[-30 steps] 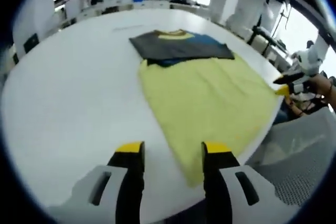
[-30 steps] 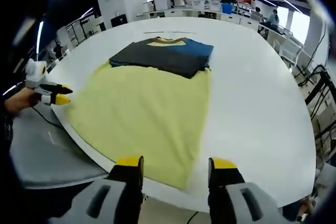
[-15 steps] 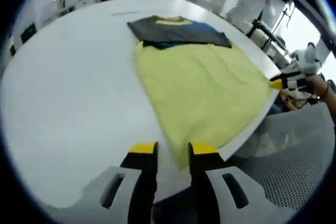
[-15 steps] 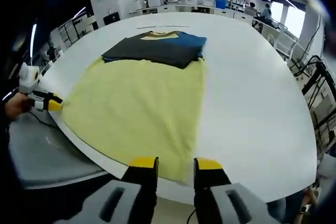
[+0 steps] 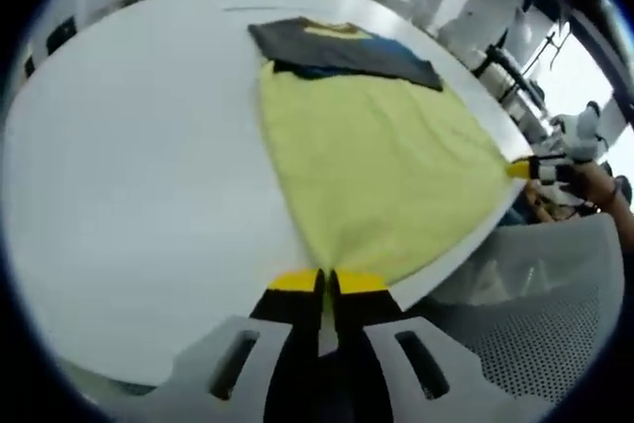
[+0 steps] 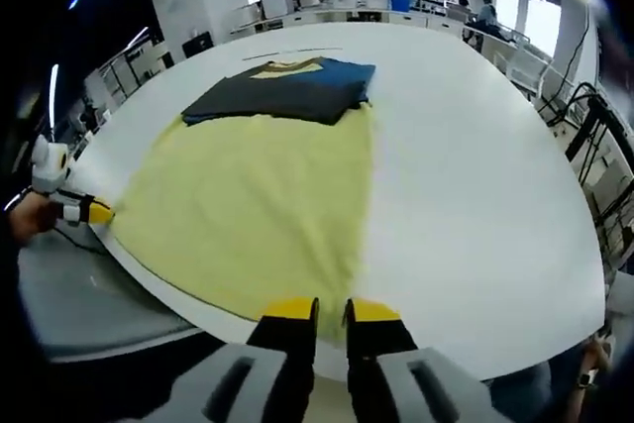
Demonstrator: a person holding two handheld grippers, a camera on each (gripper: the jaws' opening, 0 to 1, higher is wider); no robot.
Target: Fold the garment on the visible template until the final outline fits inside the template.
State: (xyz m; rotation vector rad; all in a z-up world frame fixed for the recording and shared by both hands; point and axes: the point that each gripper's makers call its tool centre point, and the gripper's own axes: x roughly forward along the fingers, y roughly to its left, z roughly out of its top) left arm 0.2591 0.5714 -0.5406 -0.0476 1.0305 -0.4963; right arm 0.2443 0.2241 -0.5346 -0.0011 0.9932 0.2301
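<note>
Both grippers are pinching the near corners of the yellow garment [image 5: 381, 170] on the white table [image 5: 139, 146], left gripper [image 5: 327, 282] with jaws nearly touching, right gripper [image 6: 331, 310] narrowly parted; lifting both evenly should be keeping the fold straight toward the dark folded shirt [image 6: 282, 91].

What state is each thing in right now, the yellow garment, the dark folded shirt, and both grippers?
yellow garment: spread flat on the white table, near edge at the table's rim
dark folded shirt: folded, lying at the yellow garment's far end
left gripper: shut on the yellow garment's near corner
right gripper: fingers nearly closed at the garment's near corner; grip unclear
</note>
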